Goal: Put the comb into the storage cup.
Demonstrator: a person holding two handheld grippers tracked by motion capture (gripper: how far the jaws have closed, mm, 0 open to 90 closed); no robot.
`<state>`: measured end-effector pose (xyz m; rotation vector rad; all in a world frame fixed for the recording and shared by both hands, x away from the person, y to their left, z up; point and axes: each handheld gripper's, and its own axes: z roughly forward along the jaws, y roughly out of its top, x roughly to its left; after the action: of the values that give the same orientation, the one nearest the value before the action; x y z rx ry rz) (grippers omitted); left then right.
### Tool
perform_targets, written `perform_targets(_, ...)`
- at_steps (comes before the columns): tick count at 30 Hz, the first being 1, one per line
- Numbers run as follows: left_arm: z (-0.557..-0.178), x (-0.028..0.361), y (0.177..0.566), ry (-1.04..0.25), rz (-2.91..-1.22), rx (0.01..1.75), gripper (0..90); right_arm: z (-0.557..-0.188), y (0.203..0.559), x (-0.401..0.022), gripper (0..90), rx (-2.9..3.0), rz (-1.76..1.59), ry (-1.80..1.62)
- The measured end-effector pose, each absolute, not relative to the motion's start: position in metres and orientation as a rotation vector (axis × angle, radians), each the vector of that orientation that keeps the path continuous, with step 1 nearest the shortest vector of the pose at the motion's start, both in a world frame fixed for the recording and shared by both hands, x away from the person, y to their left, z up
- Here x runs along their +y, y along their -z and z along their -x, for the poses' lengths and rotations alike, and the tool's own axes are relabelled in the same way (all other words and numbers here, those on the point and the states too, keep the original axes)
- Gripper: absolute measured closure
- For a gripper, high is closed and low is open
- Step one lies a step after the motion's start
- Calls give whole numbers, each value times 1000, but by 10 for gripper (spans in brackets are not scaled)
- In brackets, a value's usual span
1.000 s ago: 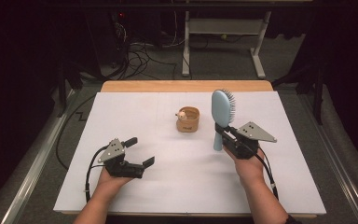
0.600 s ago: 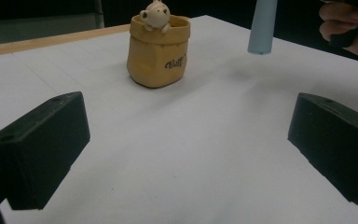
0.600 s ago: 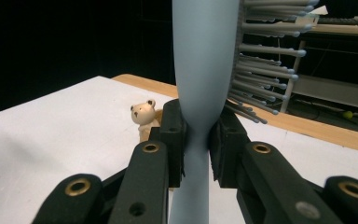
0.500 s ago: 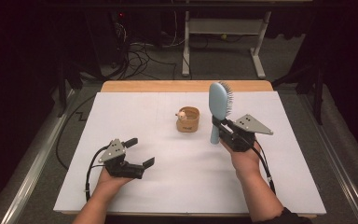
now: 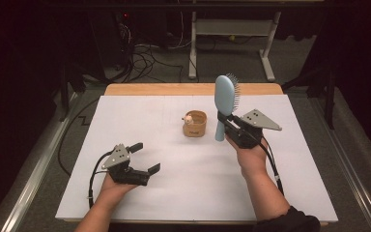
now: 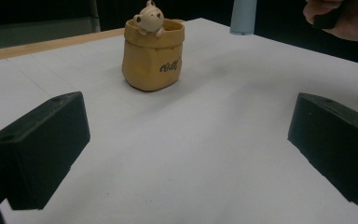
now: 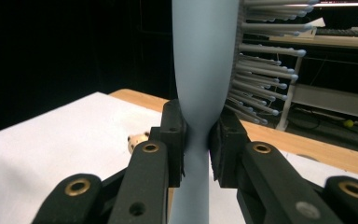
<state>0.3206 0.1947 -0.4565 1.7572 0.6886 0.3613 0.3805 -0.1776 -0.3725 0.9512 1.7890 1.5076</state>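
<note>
High view overhead; gripper views low, sharing the pouch [image 6: 153, 56].

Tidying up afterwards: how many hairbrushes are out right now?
1: a light blue hairbrush, held upright by its handle in the right gripper, just right of the tan bear pot.

A pale blue hairbrush [image 5: 223, 101], a tan pot [image 5: 195, 124] (dark lettering), a white table cover [image 5: 174, 193].

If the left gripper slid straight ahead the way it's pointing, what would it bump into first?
Probably the small tan bag-shaped pot with a little bear at its rim. The open left gripper faces it across bare white table, though the pot sits slightly left of centre, so it might just graze it.
</note>
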Motion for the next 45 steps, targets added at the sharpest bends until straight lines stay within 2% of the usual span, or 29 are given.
perform_targets(25, -321, 196, 456, -354, -1753, 687, 0, -406, 353, -161, 781, 1733, -948, -1562)
perform_targets(45, -320, 197, 456, -351, -1753, 672, 0, -429, 353, -136, 782, 1719, -947, -1585)
